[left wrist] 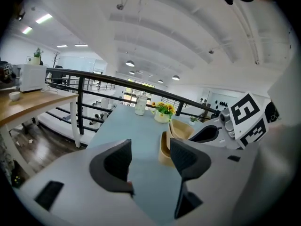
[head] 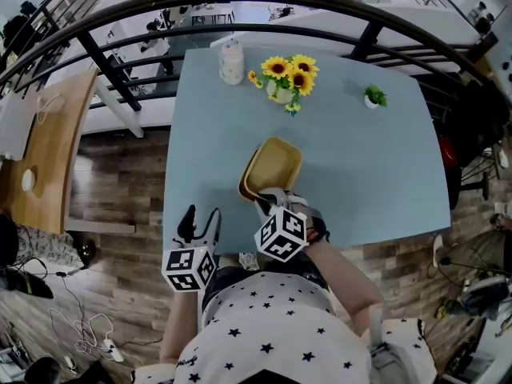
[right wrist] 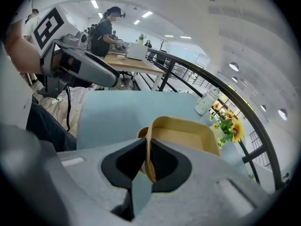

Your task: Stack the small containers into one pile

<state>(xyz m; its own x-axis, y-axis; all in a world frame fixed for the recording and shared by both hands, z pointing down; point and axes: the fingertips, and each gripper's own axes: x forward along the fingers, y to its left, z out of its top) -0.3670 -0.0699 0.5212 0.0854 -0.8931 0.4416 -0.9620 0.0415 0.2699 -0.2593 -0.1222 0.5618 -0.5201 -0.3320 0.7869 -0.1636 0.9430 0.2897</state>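
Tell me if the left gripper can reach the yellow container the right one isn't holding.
Probably yes: the left gripper, open and empty, faces the free container across bare table. The right gripper and its held container crowd it.

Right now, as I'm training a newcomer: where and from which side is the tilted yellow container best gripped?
Grip the yellow container by its thin side wall at the rim, one jaw inside and one outside, coming from the person's side. The body looks too wide to span, but the wall slips between jaws, as the right gripper shows, clamped on it.
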